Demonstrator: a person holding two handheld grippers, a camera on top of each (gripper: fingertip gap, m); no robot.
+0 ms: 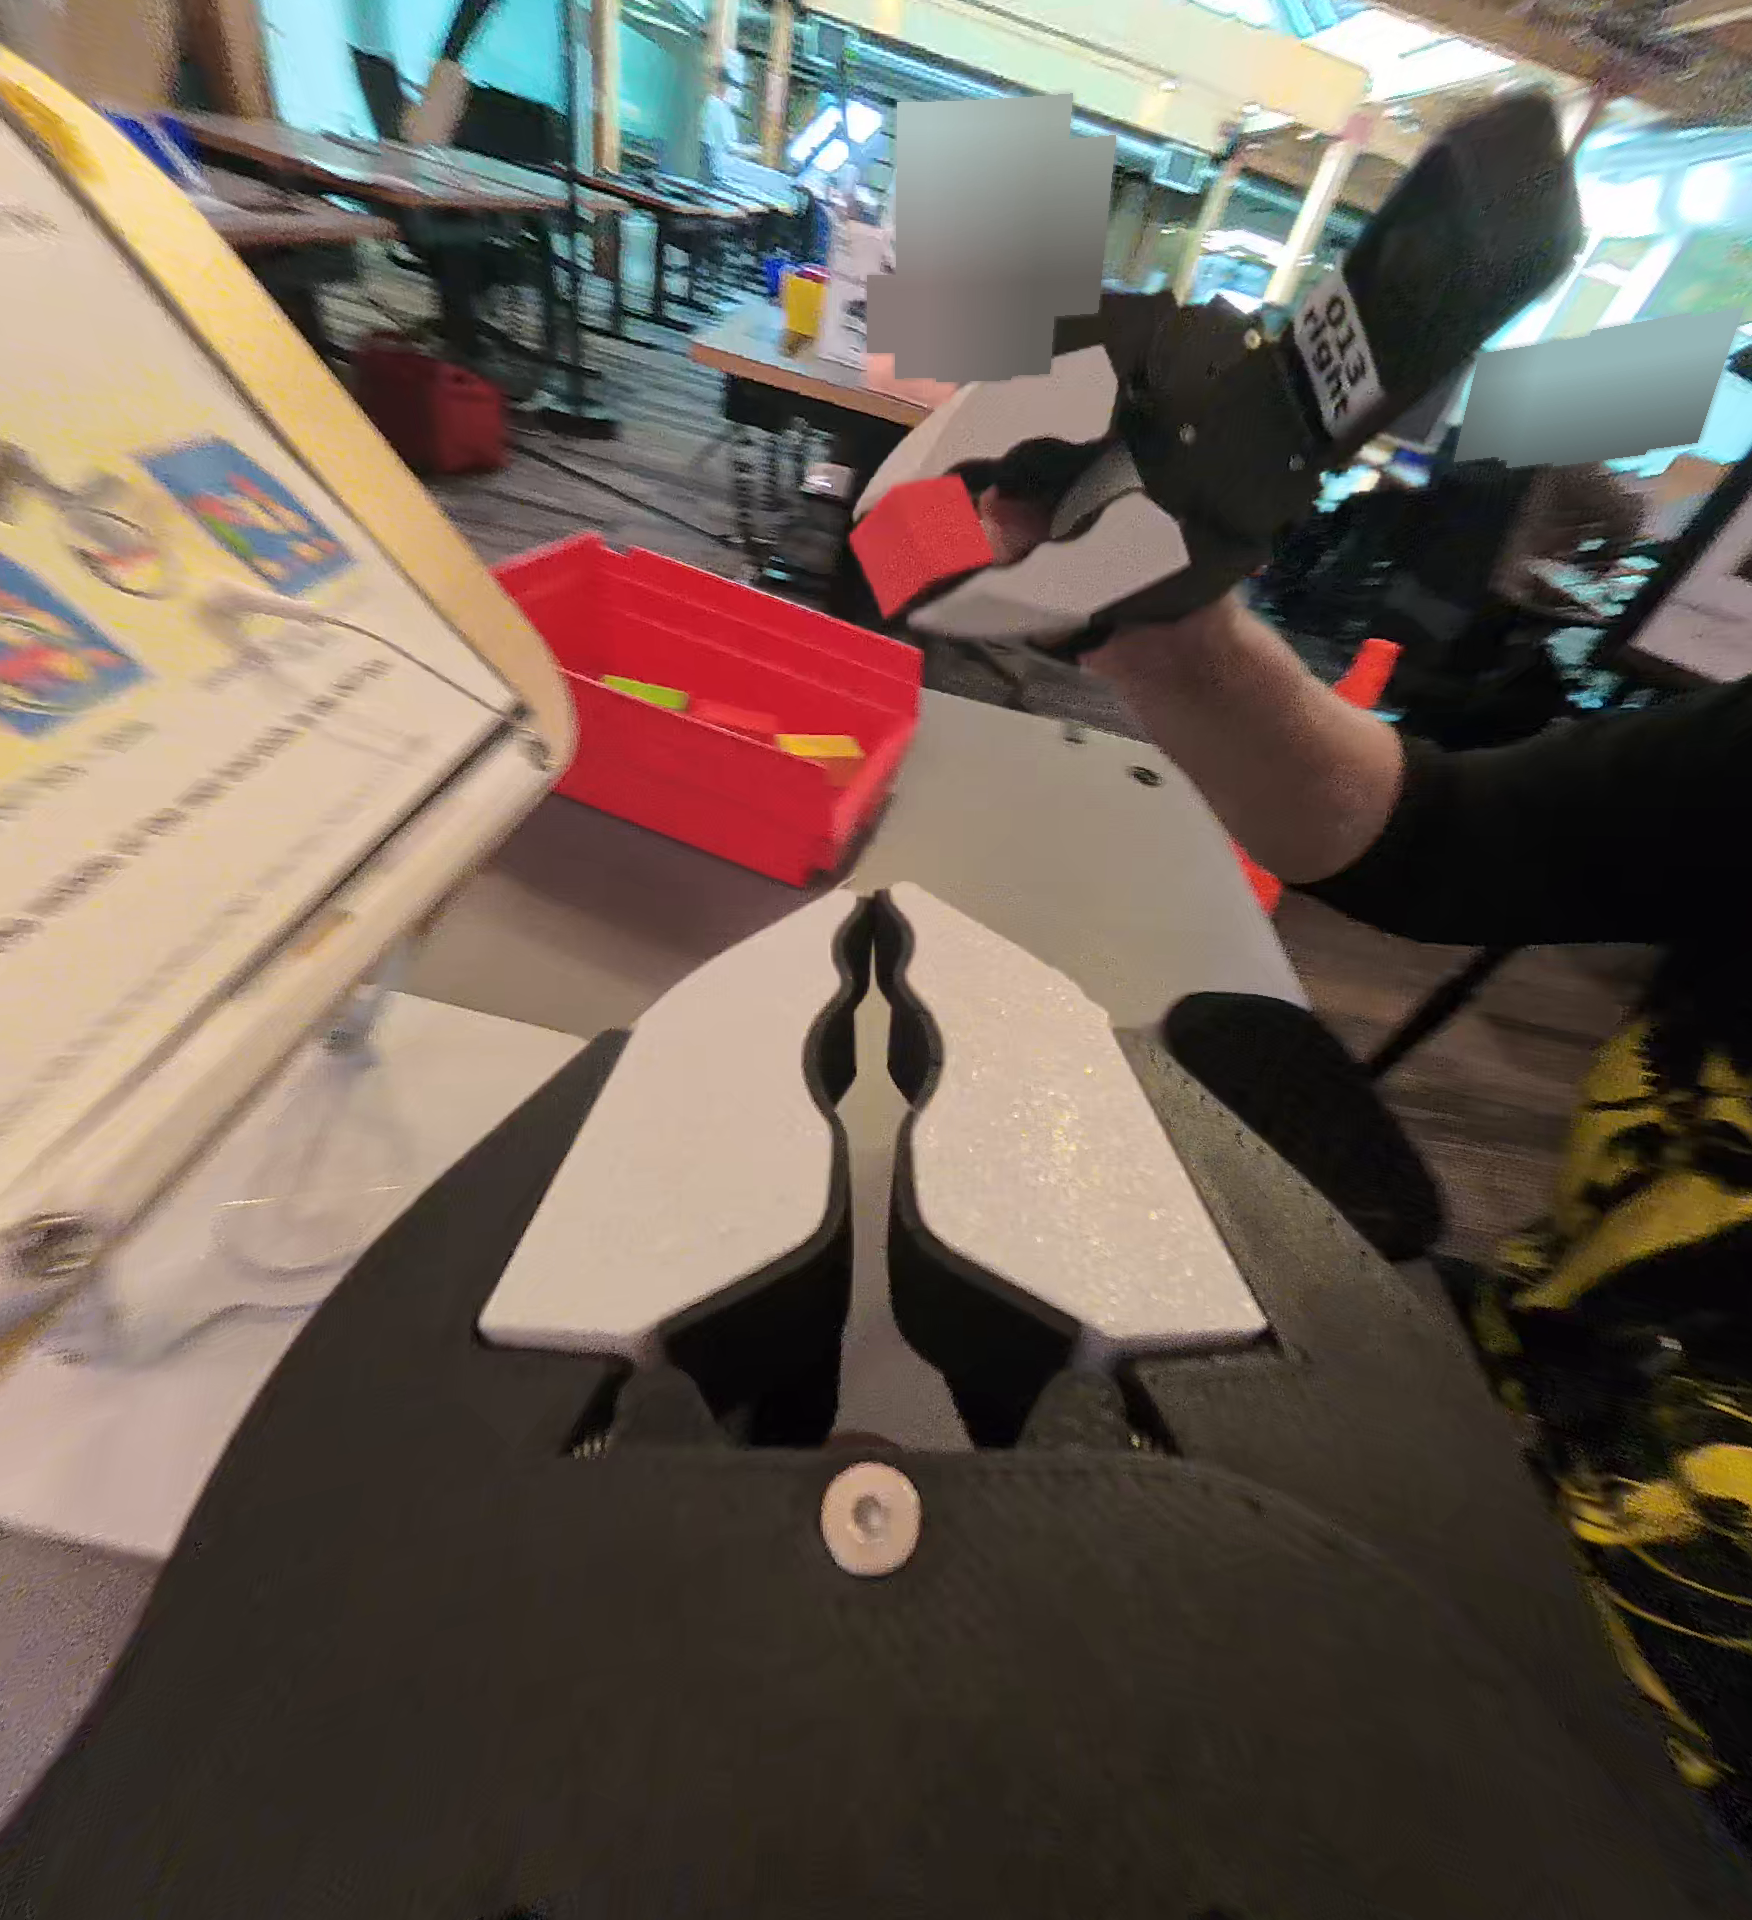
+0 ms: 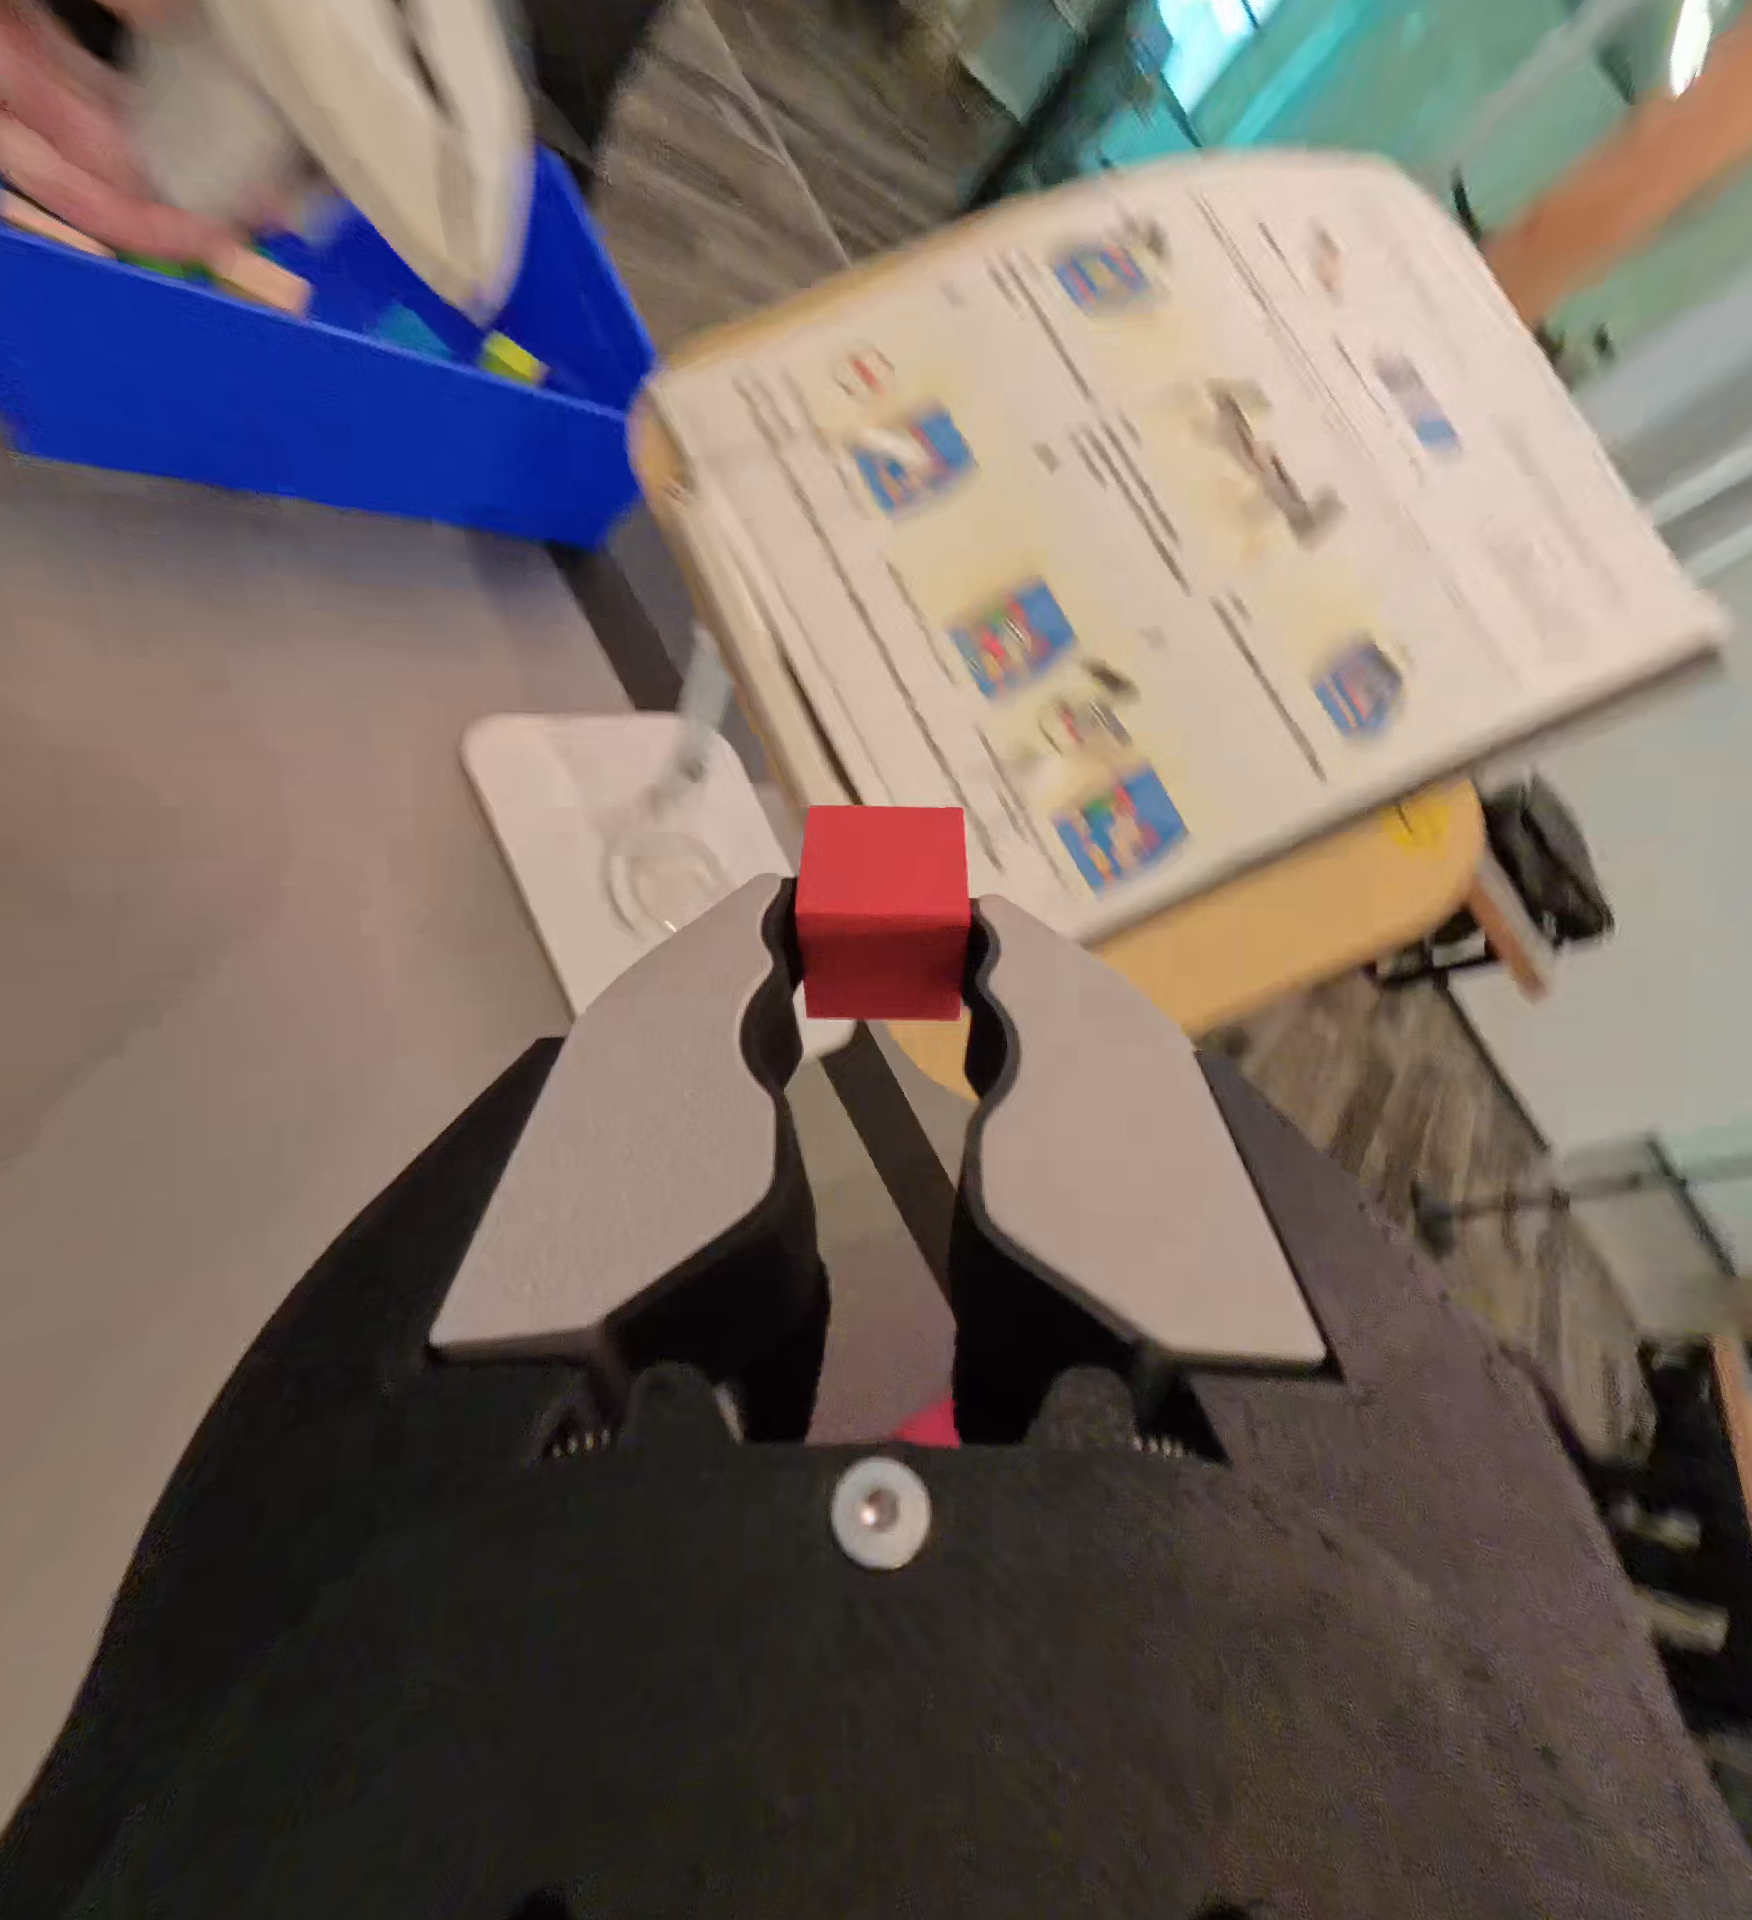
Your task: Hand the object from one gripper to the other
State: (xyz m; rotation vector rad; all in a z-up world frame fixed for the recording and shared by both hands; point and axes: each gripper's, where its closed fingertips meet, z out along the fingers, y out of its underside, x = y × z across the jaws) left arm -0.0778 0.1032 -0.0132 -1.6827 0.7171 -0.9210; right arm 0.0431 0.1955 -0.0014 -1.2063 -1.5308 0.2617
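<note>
The right gripper [image 2: 882,920] holds a red cube [image 2: 880,914] at its tips, with one pad pressed on each side of it. The right wrist view shows this up close, with the cube poking out past the grey fingers [image 2: 643,1122]. The left wrist view shows the same right gripper [image 1: 939,556] from far off, held up in the air by a hand [image 1: 1256,707] in a black sleeve, and the red cube [image 1: 919,540] sits between its two fingers there too. The left gripper [image 1: 872,904] has its tips pinched together with nothing between them. Only the left wrist view shows this well. In the right wrist view the left gripper [image 2: 415,135] is just a blurry pale shape at the top, over a blue bin [image 2: 259,405] with small blocks inside. The blue bin shows only in the right wrist view. A red bin [image 1: 706,769] with a green block [image 1: 643,691] and a yellow block [image 1: 818,744] in it shows only in the left wrist view, on the grey table [image 1: 1059,831]. Both views show the sheet of pictures on a tilted stand [image 1: 124,623], which fills the left side of one view and the upper right of the other [image 2: 1163,540]. The right wrist view also shows the stand's white base [image 2: 581,810] on the table, just beyond the cube.
</note>
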